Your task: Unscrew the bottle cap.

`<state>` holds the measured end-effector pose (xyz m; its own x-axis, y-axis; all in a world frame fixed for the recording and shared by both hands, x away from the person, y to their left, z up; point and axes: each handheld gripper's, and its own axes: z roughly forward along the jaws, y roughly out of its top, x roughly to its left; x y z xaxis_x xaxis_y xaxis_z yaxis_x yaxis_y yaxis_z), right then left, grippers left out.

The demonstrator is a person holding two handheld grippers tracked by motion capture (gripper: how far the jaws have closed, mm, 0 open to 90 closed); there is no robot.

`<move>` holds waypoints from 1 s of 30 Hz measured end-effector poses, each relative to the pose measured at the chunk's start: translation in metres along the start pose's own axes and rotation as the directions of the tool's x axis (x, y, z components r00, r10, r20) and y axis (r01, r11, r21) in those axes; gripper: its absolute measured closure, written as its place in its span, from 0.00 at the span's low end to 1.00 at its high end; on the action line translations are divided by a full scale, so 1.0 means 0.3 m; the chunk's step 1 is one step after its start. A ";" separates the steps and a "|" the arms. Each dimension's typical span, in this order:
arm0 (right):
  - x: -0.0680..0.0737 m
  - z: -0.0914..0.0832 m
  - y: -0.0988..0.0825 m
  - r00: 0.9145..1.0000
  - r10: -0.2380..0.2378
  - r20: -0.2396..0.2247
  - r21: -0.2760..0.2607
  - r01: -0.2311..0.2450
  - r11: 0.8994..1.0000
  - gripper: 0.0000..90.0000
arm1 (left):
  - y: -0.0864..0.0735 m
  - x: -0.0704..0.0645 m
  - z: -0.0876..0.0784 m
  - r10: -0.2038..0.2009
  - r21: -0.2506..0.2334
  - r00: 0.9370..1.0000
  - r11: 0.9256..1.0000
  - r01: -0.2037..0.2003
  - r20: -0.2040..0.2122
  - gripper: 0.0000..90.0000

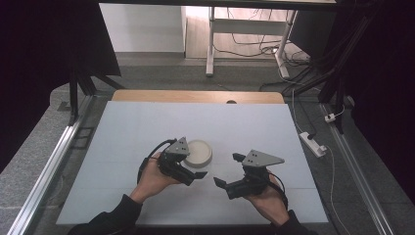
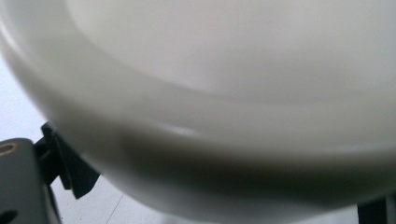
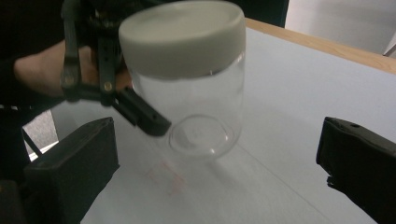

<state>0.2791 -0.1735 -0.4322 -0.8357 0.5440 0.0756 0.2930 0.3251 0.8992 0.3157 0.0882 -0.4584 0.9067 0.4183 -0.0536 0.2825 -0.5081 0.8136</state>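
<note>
Clear glass jar (image 3: pixel 201 112) w/ off-white lid (image 3: pixel 182 37) stands upright, tilted slightly, on the white table (image 1: pixel 147 132), just below centre in the high view. Left gripper (image 1: pixel 192 175) sits at the jar's 7 o'clock, jaws spread round the glass body; whether they press the glass cannot be told. Right gripper (image 1: pixel 226 172), at 4 o'clock and apart from the jar, has jaws wide, nothing held. Step judged: steadying the jar before lid removal. Next move likely calls for the right gripper to close on the lid rim, left holding the body firm.
</note>
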 end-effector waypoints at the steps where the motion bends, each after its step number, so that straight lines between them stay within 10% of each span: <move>1: 0.000 0.007 0.008 1.000 0.003 -0.001 -0.003 -0.003 1.000 0.00 | 0.000 0.000 0.000 0.001 0.000 1.000 1.000 -0.001 0.000 0.08; 30: 0.020 0.201 0.120 0.994 -0.057 -0.093 -0.007 0.056 0.998 0.02 | 0.001 -0.005 0.011 0.015 0.019 1.000 1.000 -0.016 0.021 0.08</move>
<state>0.3127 -0.1119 -0.4252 -0.8905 0.4503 0.0644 0.2424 0.3499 0.9049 0.3156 0.0849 -0.4600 0.9174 0.3944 -0.0535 0.2743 -0.5290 0.8031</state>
